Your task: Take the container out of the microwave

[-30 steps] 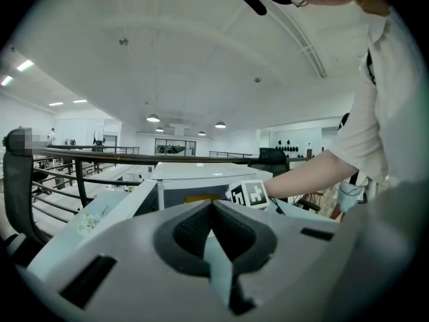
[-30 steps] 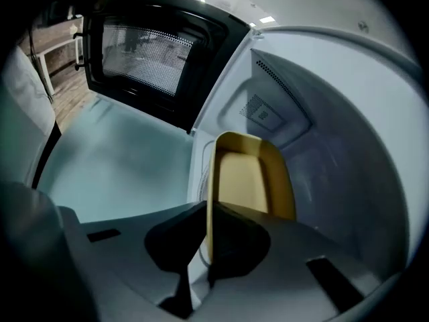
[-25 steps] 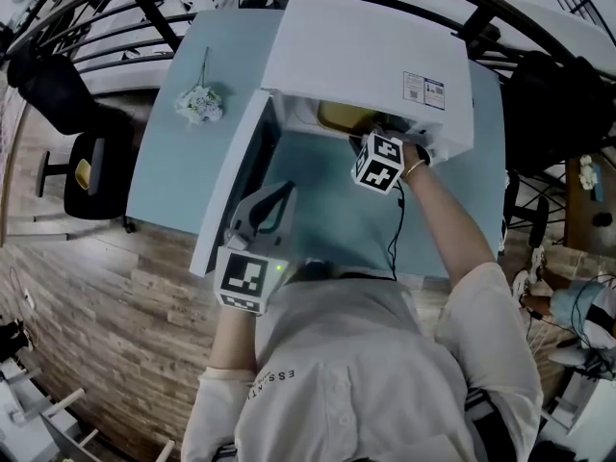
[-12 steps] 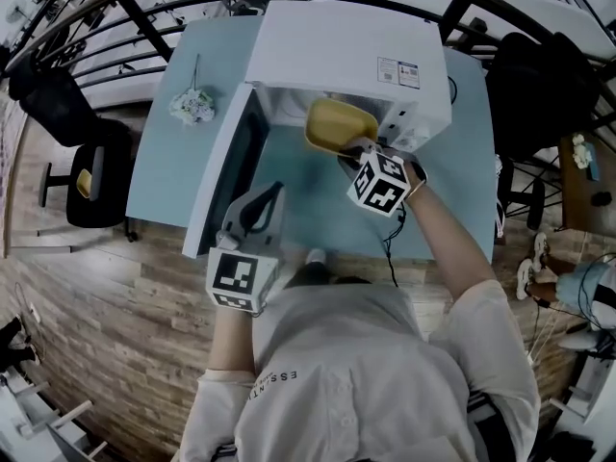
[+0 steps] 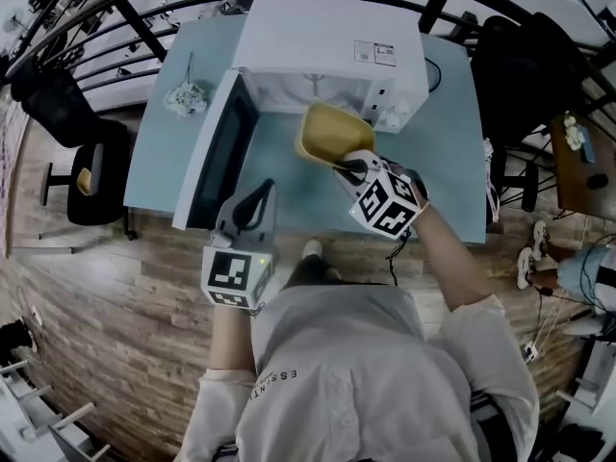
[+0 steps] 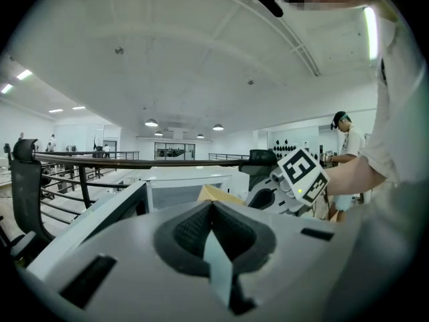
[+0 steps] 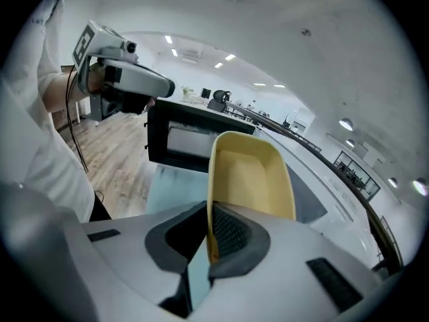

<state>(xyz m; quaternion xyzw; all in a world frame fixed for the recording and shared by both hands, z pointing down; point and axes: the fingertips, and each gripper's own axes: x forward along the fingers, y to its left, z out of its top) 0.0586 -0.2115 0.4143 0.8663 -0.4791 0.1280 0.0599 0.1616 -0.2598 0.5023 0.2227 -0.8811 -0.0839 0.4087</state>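
While the small bunch of flowers [image 5: 186, 96] lies near the far left corner of the tabletop [image 5: 159, 176], the microwave door [image 5: 217, 152] stands swung wide open just to its right, reaching out toward the near edge. My left gripper [image 5: 262, 192] hangs over the near edge beside that door. Its jaws are pressed together with nothing between them, and it touches neither the door nor anything else that I can see.

Further right, the white microwave [image 5: 327, 51] sits along the far edge with its cavity exposed, and what I can see of that cavity looks empty. The yellow container [image 5: 329, 135] is already out of it, held above the tabletop just in front of the opening. I cannot tell whether its underside touches the surface. My right gripper [image 5: 345, 166] is clamped on the container's near rim, with one pad inside the wall and the other outside. The right gripper view shows the container tipped from that hold, and it looks empty.

I judge the removal itself essentially done, since the container is clear of the microwave. What is left, as I see it, is carrying it to open tabletop, setting it down level and releasing the rim. Holding it by a single edge, my main risk is that it swings or slips.
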